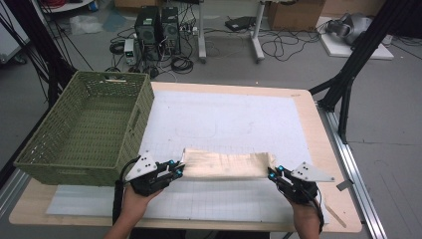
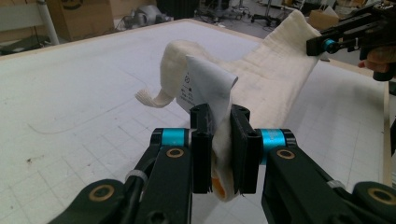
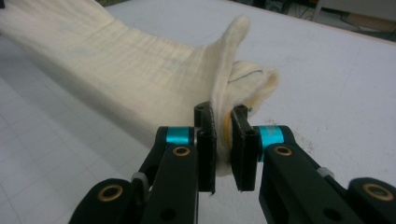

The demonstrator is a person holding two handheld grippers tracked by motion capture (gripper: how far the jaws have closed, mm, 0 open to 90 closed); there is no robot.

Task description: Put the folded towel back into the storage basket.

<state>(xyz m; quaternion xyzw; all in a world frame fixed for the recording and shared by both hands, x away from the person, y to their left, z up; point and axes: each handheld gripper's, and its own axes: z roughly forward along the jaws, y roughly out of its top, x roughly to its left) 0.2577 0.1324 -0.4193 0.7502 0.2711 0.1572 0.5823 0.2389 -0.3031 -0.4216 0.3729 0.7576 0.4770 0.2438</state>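
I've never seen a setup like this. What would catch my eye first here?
Probably the cream cloth stretched across the near side of the table, pinched at each end: the left tool clamps the end with the white care label, and the right tool clamps the other end. Next comes the green woven basket at the table's left edge, with nothing visible inside.
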